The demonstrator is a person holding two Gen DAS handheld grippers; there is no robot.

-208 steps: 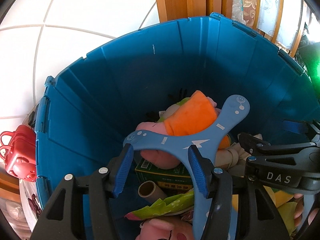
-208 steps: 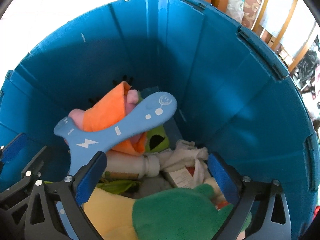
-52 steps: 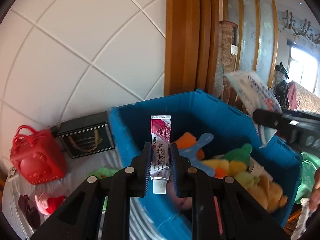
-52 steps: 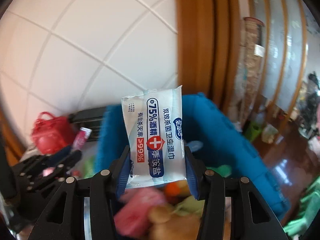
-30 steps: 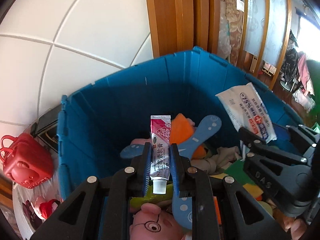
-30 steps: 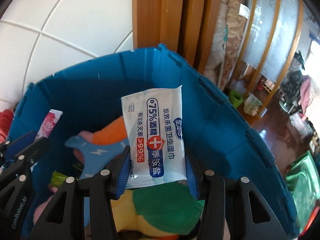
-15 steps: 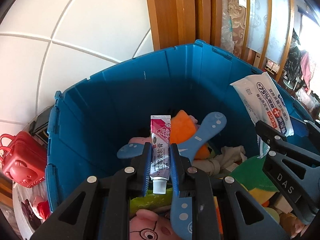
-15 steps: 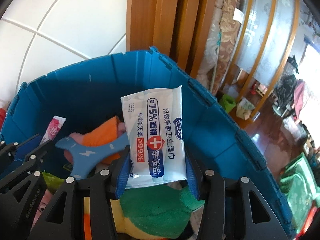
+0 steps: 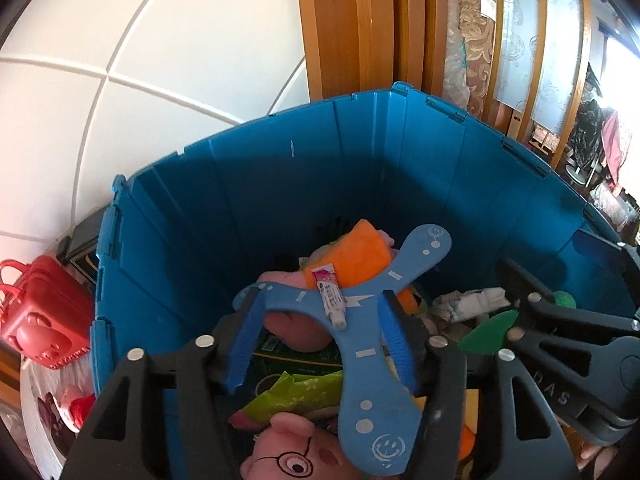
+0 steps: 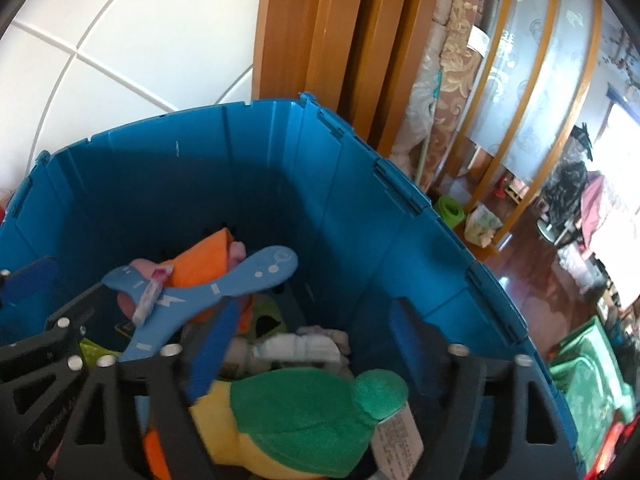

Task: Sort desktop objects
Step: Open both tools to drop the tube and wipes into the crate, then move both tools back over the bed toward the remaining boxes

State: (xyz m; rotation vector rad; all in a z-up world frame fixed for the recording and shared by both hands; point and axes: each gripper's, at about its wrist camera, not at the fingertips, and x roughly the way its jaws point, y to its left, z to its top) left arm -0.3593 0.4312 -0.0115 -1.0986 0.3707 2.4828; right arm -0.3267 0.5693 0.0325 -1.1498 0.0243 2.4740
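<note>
While both tools have just opened empty, only the left view shows the red bag.

Bright daylight from the window at right, blown out to white glare. Deep blue plastic bin has its inner wall in shadow. Strong fisheye bending, black vignette in corners. Right wrist view soft: blue-padded right tongs motion-blurred.
</note>
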